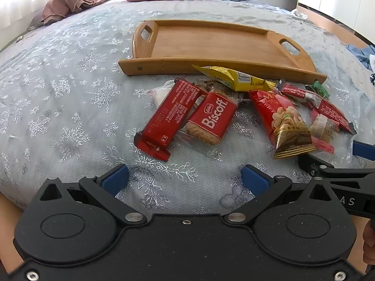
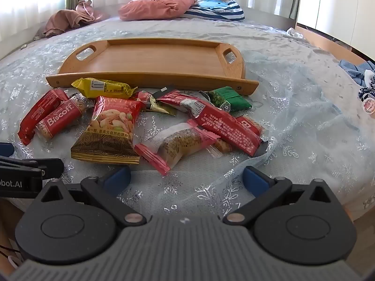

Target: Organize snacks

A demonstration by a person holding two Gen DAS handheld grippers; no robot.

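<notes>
A wooden tray (image 1: 164,64) (image 2: 150,79) with nothing in it lies on the bed. Several snack packs lie in a heap in front of it: a red bar (image 1: 168,114) (image 2: 39,113), a Biscoff pack (image 1: 212,119) (image 2: 61,119), a yellow pack (image 1: 234,76) (image 2: 103,87), a nut bag (image 1: 288,126) (image 2: 110,131), a long red pack (image 2: 225,126), a green pack (image 2: 229,99) and a clear red-ended pack (image 2: 178,144). My left gripper (image 1: 185,179) is open just short of the red bar. My right gripper (image 2: 186,178) is open just short of the clear pack.
The bed has a pale blue snowflake cover (image 1: 70,105) (image 2: 304,128). Pink bedding (image 2: 154,8) and a striped pillow (image 2: 215,10) lie at the far end. Clothes (image 2: 358,70) lie at the right edge. The right gripper's finger (image 1: 363,148) shows at the left view's right side.
</notes>
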